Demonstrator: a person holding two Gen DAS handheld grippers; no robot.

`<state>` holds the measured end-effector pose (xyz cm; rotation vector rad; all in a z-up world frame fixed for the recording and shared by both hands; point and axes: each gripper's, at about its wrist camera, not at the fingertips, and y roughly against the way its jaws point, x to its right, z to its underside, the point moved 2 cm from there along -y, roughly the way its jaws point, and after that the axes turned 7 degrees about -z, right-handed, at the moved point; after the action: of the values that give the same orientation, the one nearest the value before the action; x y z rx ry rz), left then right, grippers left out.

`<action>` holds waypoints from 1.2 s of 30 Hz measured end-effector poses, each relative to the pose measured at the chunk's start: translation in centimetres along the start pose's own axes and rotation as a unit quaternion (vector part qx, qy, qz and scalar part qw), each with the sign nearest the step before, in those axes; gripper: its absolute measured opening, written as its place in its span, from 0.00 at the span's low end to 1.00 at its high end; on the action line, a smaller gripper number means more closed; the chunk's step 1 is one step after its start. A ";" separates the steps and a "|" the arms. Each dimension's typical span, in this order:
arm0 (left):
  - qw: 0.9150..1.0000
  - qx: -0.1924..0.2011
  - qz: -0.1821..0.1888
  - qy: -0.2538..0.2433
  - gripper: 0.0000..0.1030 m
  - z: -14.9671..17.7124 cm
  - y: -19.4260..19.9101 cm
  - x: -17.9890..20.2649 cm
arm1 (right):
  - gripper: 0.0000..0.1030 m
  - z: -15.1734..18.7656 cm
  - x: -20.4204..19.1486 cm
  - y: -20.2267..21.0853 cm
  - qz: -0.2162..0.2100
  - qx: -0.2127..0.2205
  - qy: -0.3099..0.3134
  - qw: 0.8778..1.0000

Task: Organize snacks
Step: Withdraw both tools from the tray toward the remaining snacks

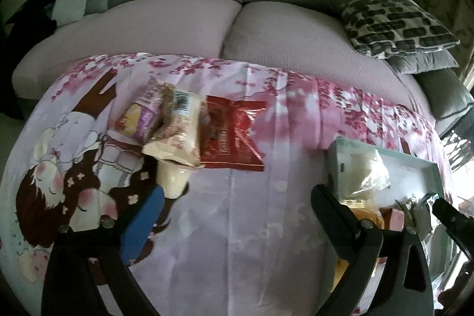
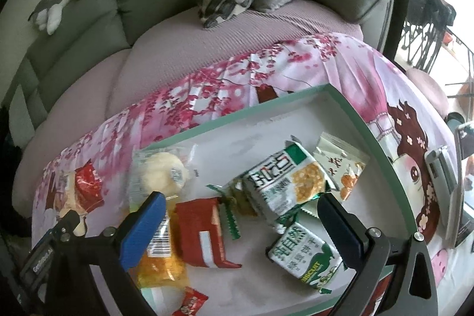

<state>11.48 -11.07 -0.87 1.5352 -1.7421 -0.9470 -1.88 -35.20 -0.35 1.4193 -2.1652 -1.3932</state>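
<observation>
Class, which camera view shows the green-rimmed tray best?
The right wrist view: the tray shows its white floor, far rim and snacks inside. The left wrist view catches only one corner of the tray at the right edge.

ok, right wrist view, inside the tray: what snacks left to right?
Pale round bun in clear wrap → red packet → green-and-white cracker pack → cream packet with orange fruit print, all lying in the green-rimmed tray.
</observation>
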 end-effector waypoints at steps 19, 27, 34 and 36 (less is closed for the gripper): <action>0.992 -0.001 -0.075 0.106 0.96 -0.8 0.0 -10.5 | 1.00 2.2 -9.4 -0.6 -0.076 -0.018 0.088 0.993; 0.983 -0.003 -0.085 0.162 0.96 -0.4 0.0 -14.7 | 1.00 3.8 -12.5 -2.0 -0.100 -0.043 0.115 0.987; 0.978 -0.007 -0.084 0.193 0.96 -0.3 -0.3 -17.2 | 1.00 5.4 -16.0 -3.2 -0.125 -0.058 0.151 0.979; 0.978 -0.008 -0.078 0.192 0.96 -0.3 -0.6 -17.2 | 1.00 5.9 -16.7 -3.7 -0.128 -0.060 0.159 0.977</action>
<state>14.29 5.95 -1.14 1.7315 -1.3535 -0.6778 5.50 -18.68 -1.27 1.7838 -1.7200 -1.2439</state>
